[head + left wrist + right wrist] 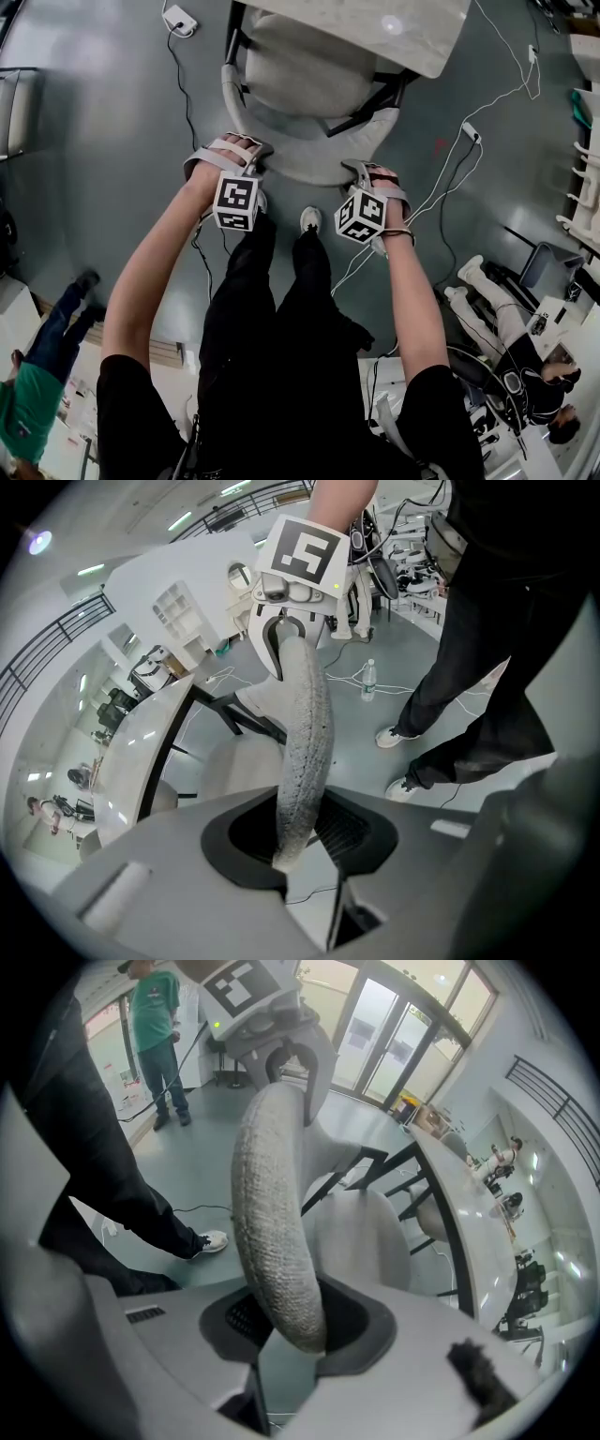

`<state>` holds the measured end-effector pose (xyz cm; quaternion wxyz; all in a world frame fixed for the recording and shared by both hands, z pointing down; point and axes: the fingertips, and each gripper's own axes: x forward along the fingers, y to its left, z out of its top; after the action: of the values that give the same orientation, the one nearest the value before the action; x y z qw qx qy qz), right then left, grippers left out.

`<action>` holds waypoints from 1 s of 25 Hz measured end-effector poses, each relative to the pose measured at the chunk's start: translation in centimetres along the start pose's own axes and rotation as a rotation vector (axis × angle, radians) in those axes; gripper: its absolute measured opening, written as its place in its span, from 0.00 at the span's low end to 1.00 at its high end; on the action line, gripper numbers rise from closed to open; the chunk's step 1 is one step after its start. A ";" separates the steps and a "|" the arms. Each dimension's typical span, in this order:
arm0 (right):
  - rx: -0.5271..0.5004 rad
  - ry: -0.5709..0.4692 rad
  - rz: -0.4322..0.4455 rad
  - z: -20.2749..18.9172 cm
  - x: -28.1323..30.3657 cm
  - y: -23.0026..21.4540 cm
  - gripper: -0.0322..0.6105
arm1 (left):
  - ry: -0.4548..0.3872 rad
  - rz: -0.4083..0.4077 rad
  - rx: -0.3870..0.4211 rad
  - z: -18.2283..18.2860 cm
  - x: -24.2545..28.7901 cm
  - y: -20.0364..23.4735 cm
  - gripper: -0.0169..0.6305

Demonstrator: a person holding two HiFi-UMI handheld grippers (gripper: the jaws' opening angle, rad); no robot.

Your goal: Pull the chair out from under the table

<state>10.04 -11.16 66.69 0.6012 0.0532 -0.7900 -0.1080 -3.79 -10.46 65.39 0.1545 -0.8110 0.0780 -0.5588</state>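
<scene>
Okay, risks first. The chair (309,80) sits tucked under the table (394,33) at top centre of the head view, seat mostly below the tabletop. Black struts (375,101) run close to the table edge; can't tell if they belong to the chair or the table. An uneven pull would likely yaw the chair and snag there. The padded back rail (300,169) is soft and rounded, so a pinch could slide along it if one side leads. The person's shoe (310,219) is just behind the rail, and a white cable (441,183) crosses the floor at right; a chair leg could catch either. The left gripper (246,161) is partly closed, jaws pinching the rail left of centre. The right gripper (364,176) is the same, clamped near the rail's right end. The rail fills both gaps.
</scene>
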 end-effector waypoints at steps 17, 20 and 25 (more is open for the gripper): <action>0.004 -0.012 -0.004 0.5 -0.8 2.1 0.22 | 0.019 -0.011 0.006 0.3 -1.0 -1.5 0.18; 0.003 -0.013 -0.002 0.6 -0.8 2.4 0.22 | 0.023 -0.010 0.005 0.2 -1.1 -1.8 0.18; 0.002 -0.013 0.000 0.7 -1.0 2.7 0.22 | 0.021 -0.014 0.001 0.3 -1.2 -2.1 0.18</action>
<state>9.72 -8.28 66.22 0.5958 0.0533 -0.7941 -0.1075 -4.10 -8.07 64.93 0.1503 -0.8056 0.0735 -0.5683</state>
